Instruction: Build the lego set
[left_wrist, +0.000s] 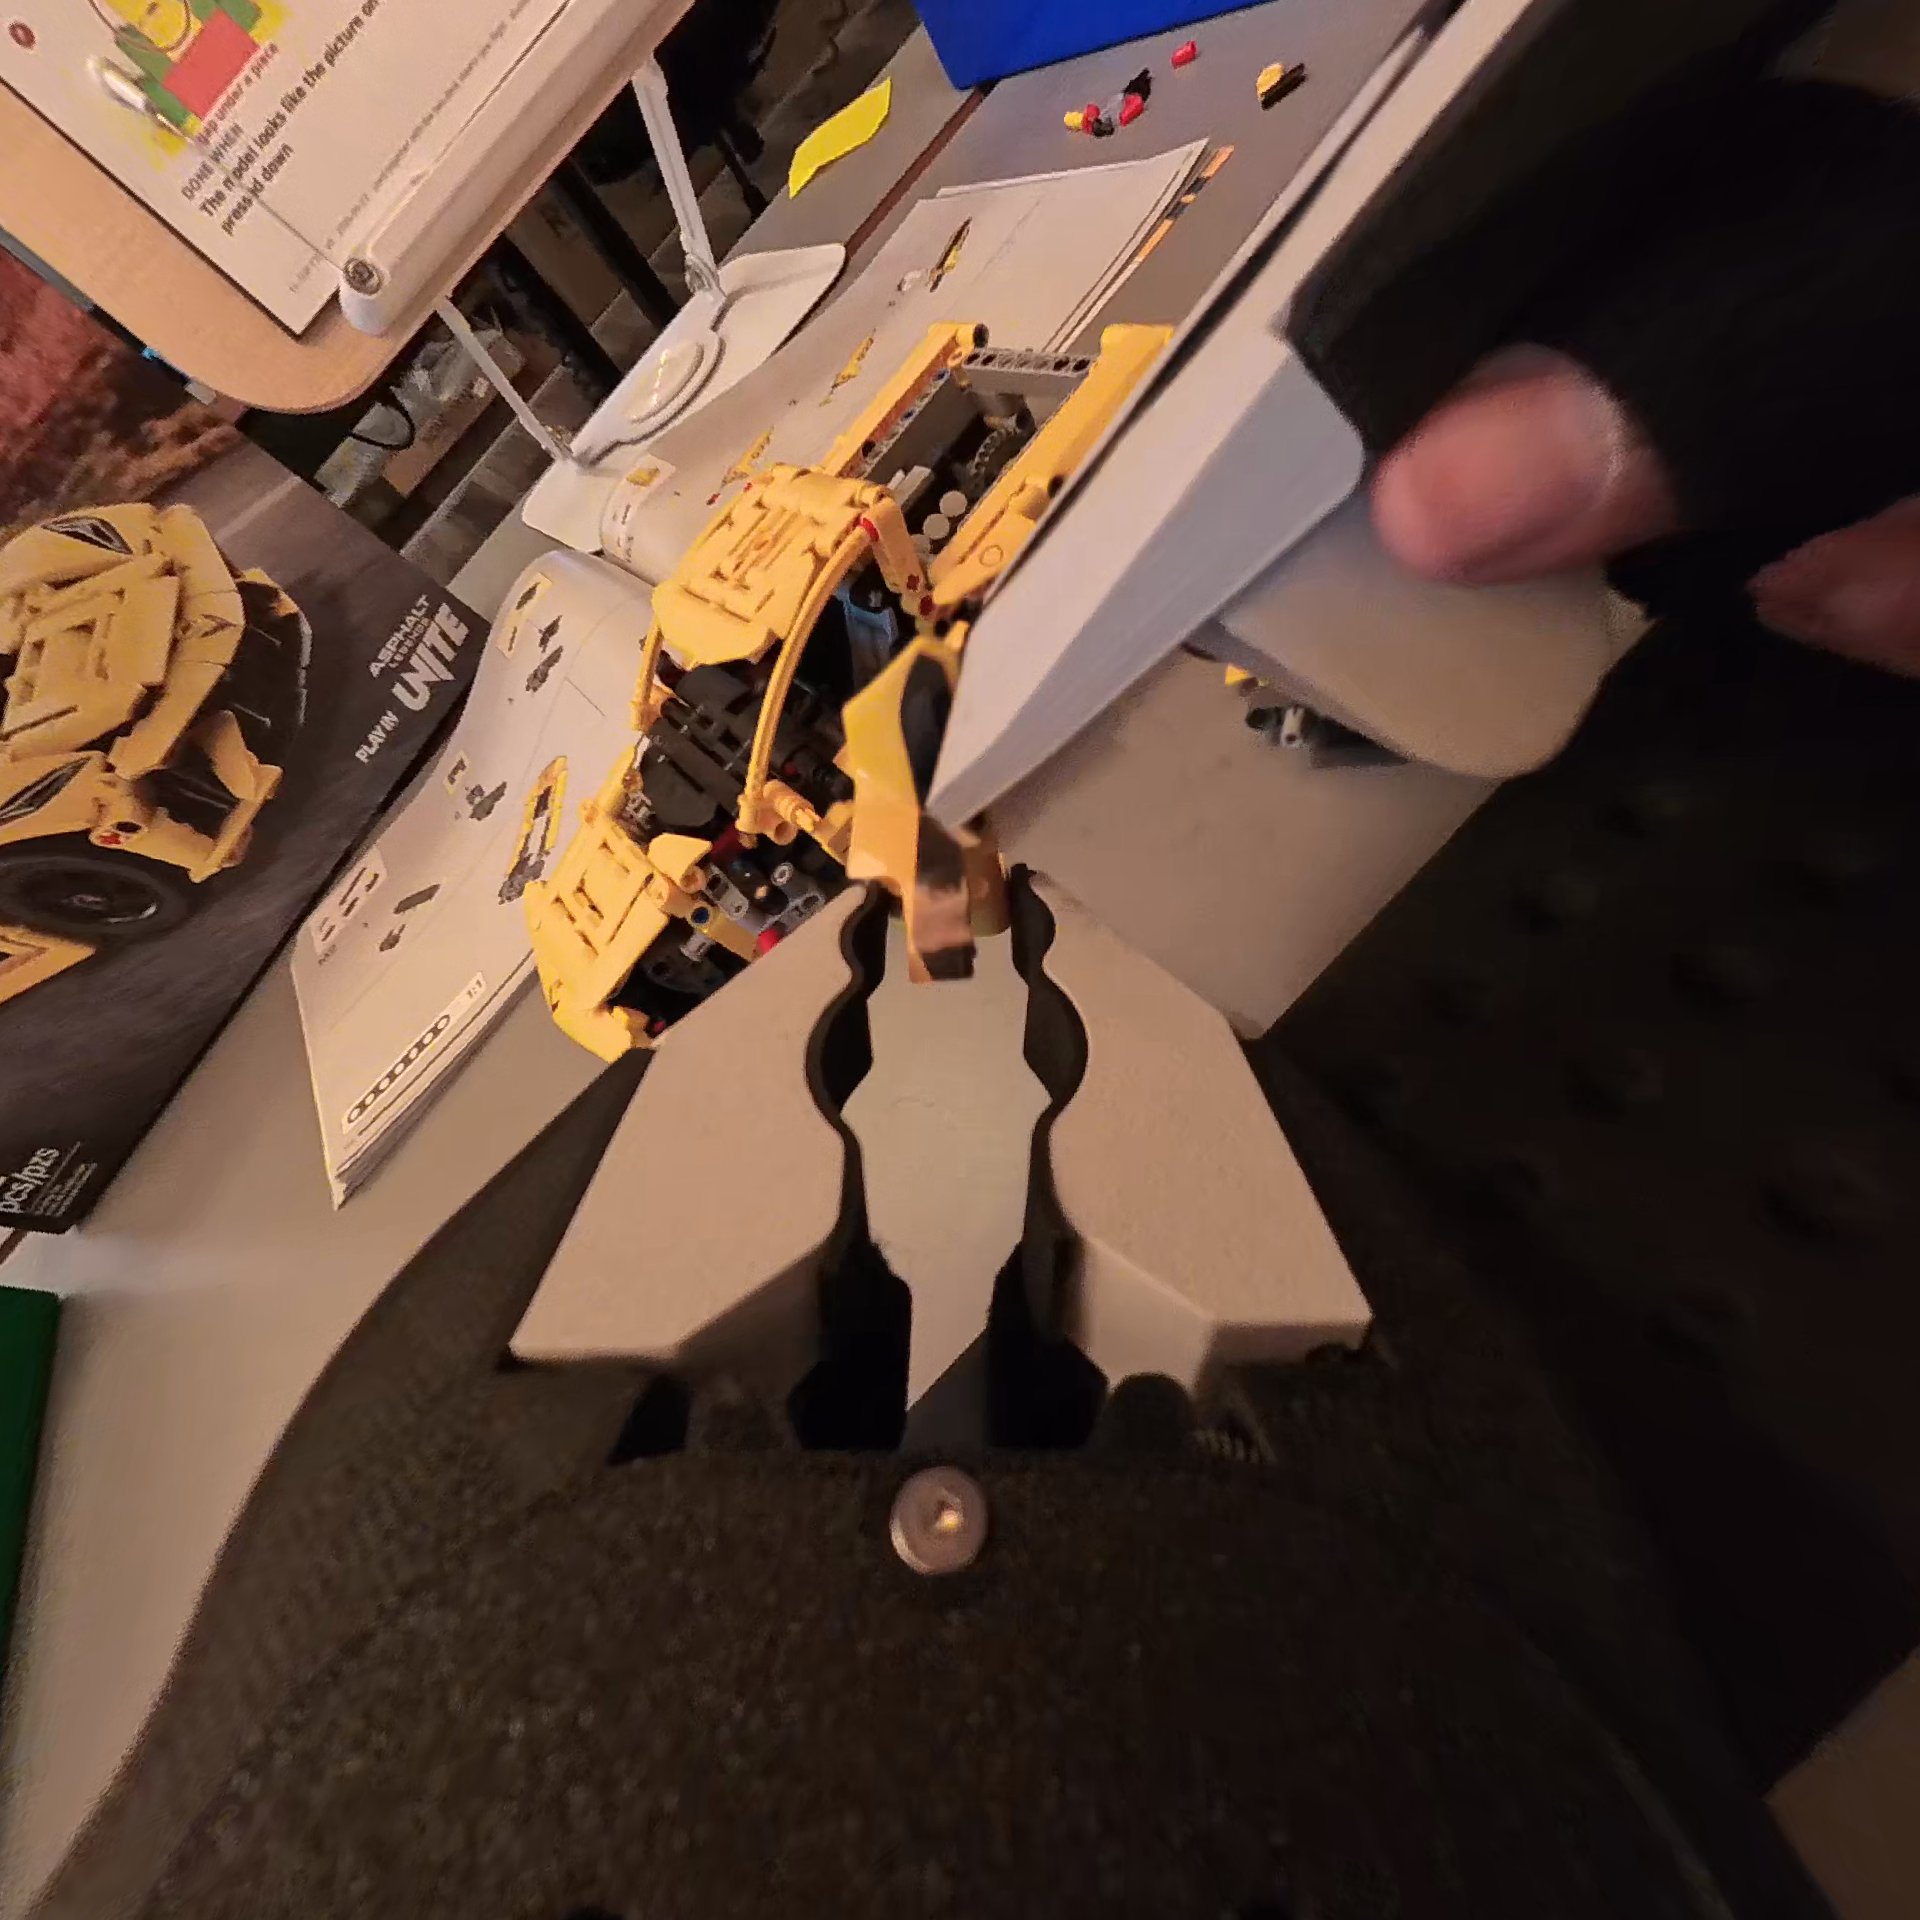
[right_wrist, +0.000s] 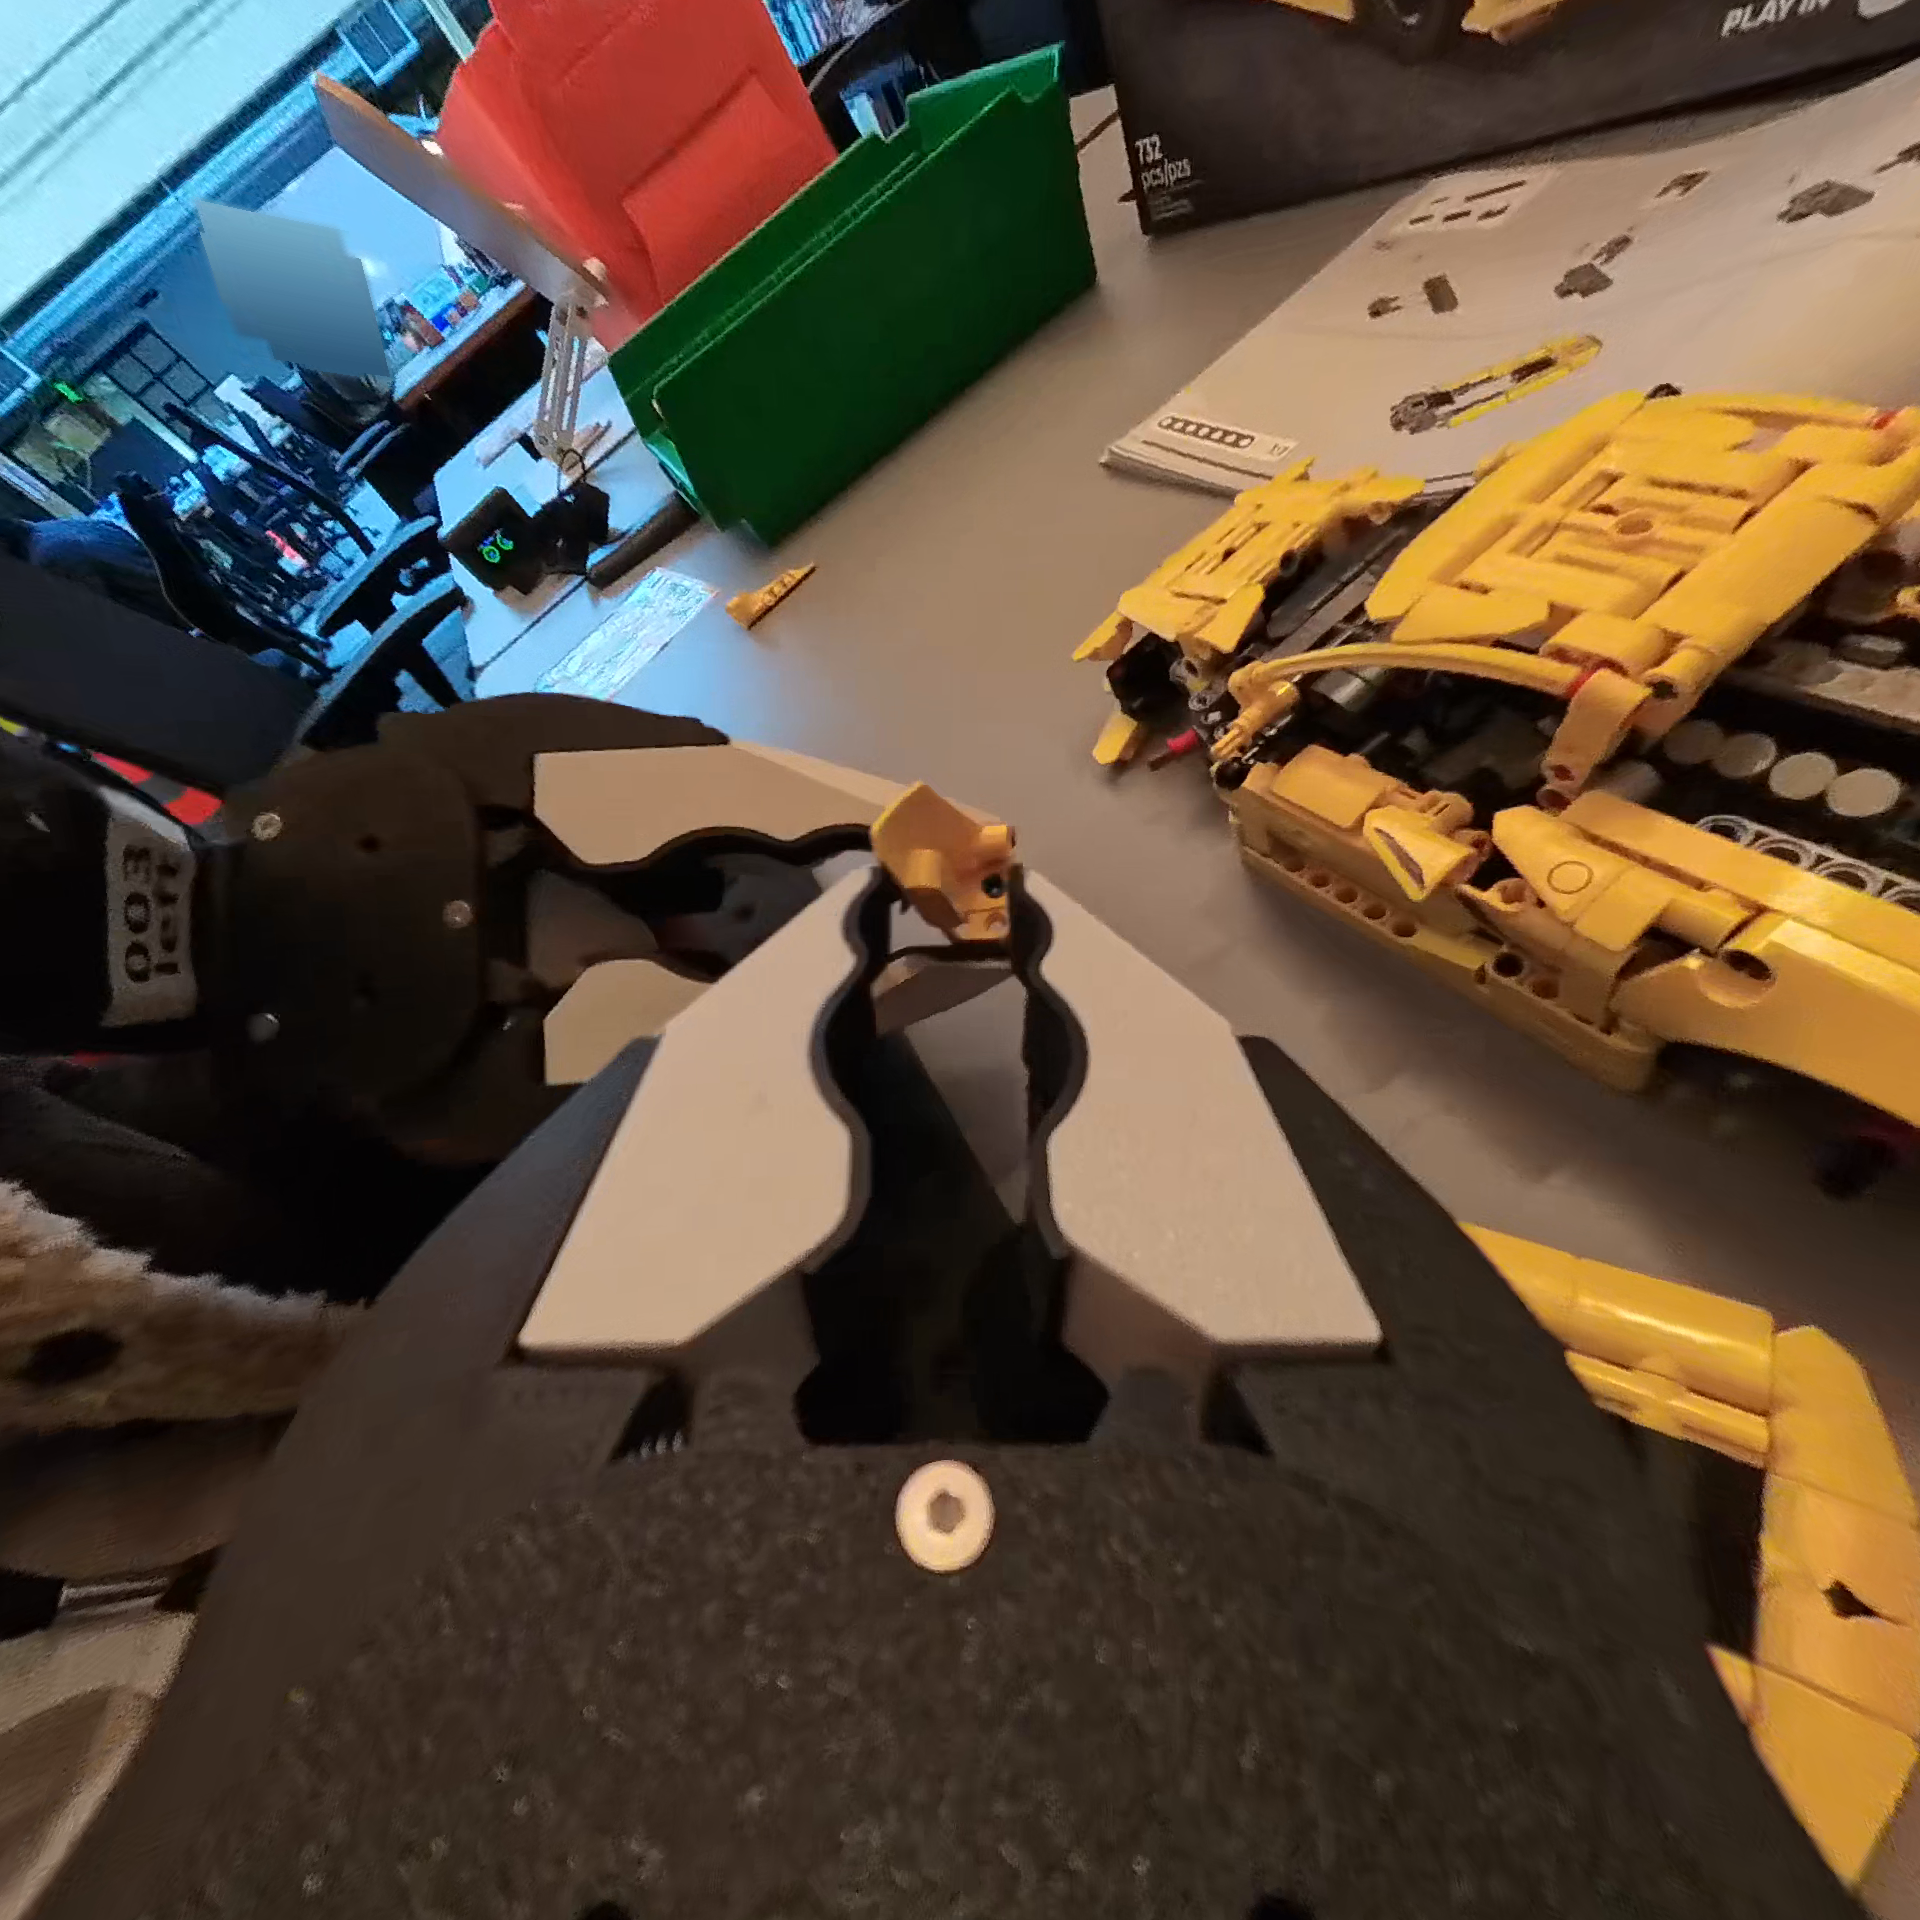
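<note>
Grey tabletop (right_wrist: 935, 644), matte, cluttered w/ the build. Half-built yellow lego car (right_wrist: 1558, 748) lies on it, partly over an open instruction booklet (right_wrist: 1351, 343); dark set box (right_wrist: 1455, 104) behind, green bin (right_wrist: 862, 332) w/ a red bin (right_wrist: 623, 156) beyond. A loose yellow part (right_wrist: 769, 601) sits near the green bin, a white lamp base (left_wrist: 727, 322) and small red/yellow bits (left_wrist: 1112, 109) at the far edge. Room behind: office chairs, desks, bright windows. Left hand-held gripper (left_wrist: 940, 940) nearly closed, pinching a small yellow piece (left_wrist: 935, 904) at its tips. Right hand-held gripper (right_wrist: 945, 904) also narrowed onto that same piece (right_wrist: 940, 868) from the other side, both just off the car's side.
</note>
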